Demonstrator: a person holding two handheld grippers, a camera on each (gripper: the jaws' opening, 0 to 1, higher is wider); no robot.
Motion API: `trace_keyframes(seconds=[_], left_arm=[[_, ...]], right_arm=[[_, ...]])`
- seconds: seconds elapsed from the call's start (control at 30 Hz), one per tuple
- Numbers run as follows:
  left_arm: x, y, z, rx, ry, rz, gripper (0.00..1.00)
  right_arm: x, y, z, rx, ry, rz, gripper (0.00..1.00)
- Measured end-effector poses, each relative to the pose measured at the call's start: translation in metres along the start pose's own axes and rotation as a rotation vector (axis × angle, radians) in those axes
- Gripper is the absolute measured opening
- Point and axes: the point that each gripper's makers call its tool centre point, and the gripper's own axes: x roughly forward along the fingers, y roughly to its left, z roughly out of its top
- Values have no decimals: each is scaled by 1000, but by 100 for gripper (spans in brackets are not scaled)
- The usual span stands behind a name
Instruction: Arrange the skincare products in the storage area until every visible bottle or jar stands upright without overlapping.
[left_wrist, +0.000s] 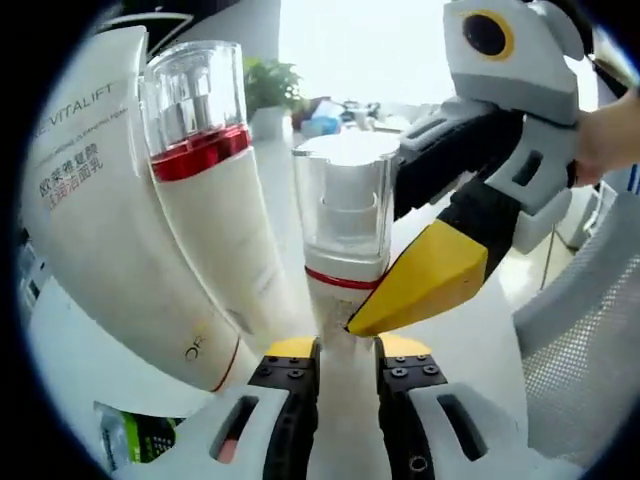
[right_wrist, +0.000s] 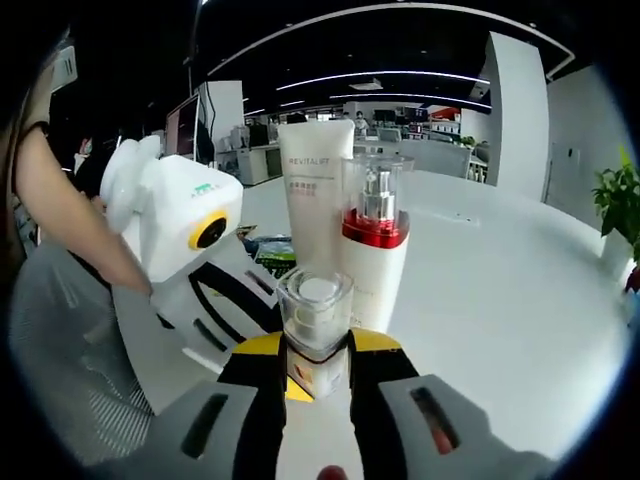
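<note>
Bottle (left_wrist: 340, 250), small, clear-capped, looks light, rigid and slick; both tongs (left_wrist: 345, 350) (right_wrist: 318, 365) clamp its white body. Grip there, below the cap, seems safest.

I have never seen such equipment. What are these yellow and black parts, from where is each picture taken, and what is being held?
A person holds two handheld grippers, each with a camera looking along its own jaws. In the left gripper view, the left gripper closes on a small white pump bottle with a clear square cap, and the right gripper comes in from the right, its yellow tip against that bottle. The right gripper view shows the same bottle from the other side, between that gripper's jaws. On the white table stand a taller white bottle with a red band and clear cap and a white tube printed REVITALIFT.
</note>
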Motion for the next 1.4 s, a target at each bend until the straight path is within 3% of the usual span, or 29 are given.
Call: trace_keyframes(seconds=[0.67,1.07,1.4], left_arm=[[-2,12,-6,13,25,2,18],[-15,7,-11,0,41,6,25],[-47,3,-27,-104,70,60,40]], right_arm=[[12,-5,-1,3,21,6,23],[8,-3,-8,53,45,7,39],[-8,9,-6,54,59,8,52]])
